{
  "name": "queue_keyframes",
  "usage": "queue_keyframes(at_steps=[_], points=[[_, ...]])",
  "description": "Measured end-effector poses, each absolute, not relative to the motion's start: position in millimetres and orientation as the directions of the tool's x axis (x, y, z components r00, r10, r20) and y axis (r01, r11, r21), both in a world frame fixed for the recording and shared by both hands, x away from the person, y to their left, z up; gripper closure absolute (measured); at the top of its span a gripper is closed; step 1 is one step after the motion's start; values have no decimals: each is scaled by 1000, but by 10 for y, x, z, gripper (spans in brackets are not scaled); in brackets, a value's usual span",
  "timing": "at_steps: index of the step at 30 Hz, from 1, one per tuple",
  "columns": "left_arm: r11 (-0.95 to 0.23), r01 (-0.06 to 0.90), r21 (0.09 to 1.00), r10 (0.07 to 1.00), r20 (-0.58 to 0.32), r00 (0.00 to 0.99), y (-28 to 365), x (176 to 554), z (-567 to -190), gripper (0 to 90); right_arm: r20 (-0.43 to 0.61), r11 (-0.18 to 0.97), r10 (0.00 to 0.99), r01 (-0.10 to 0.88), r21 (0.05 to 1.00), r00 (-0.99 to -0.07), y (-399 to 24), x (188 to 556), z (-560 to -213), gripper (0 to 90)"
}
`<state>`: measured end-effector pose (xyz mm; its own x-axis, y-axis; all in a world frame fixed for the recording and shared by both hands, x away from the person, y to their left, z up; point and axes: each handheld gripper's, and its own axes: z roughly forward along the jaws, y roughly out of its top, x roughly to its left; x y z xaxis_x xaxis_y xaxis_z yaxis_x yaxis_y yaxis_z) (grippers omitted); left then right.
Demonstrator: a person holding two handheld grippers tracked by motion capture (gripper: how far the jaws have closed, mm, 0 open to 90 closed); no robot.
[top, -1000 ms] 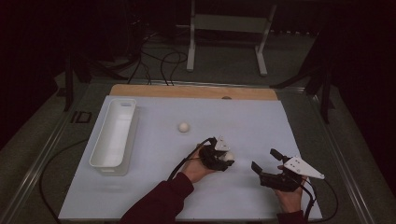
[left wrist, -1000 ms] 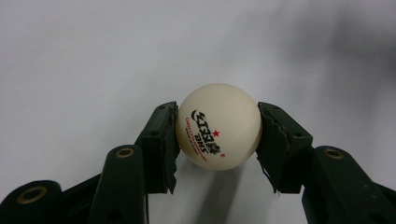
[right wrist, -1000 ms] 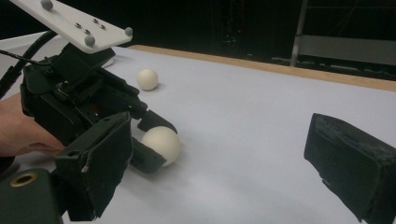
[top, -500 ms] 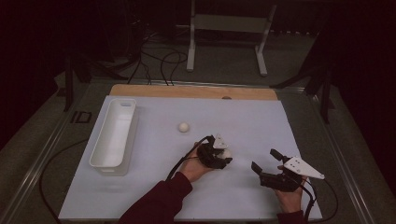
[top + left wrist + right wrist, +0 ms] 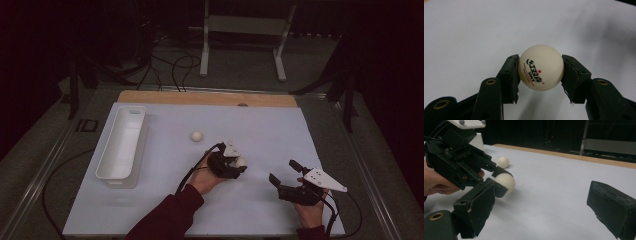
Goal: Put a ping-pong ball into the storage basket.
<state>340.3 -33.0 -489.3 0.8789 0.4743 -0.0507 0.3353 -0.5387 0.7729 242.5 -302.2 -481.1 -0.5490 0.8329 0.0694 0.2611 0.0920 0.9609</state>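
Left tool point(image 5: 540, 72) clamps the small cream plastic table-tennis ball point(image 5: 541, 67) at its widest girth, mid-surface toward the near edge: light, rigid, slick, dentable. Right tool point(image 5: 289, 176) gapes wide, holding nothing.

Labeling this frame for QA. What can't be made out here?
- High view: print on the held ping-pong ball is too small, and the left tool covers most of the ball.
- High view: inside of the white tray is partly hidden by its near wall.
- Left gripper view: small print under the ball's logo is unreadable.
- Right gripper view: second ball shows no legible marking; tray is cut off behind the left tool.
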Motion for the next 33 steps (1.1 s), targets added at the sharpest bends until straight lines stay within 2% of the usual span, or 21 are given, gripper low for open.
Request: queue_keyframes(at_steps=[33], points=[[-487, 318, 813, 492, -45, 869, -97, 3377, -4651, 507, 74, 91, 830, 267, 959, -552, -3013, 2426, -4817, 77]])
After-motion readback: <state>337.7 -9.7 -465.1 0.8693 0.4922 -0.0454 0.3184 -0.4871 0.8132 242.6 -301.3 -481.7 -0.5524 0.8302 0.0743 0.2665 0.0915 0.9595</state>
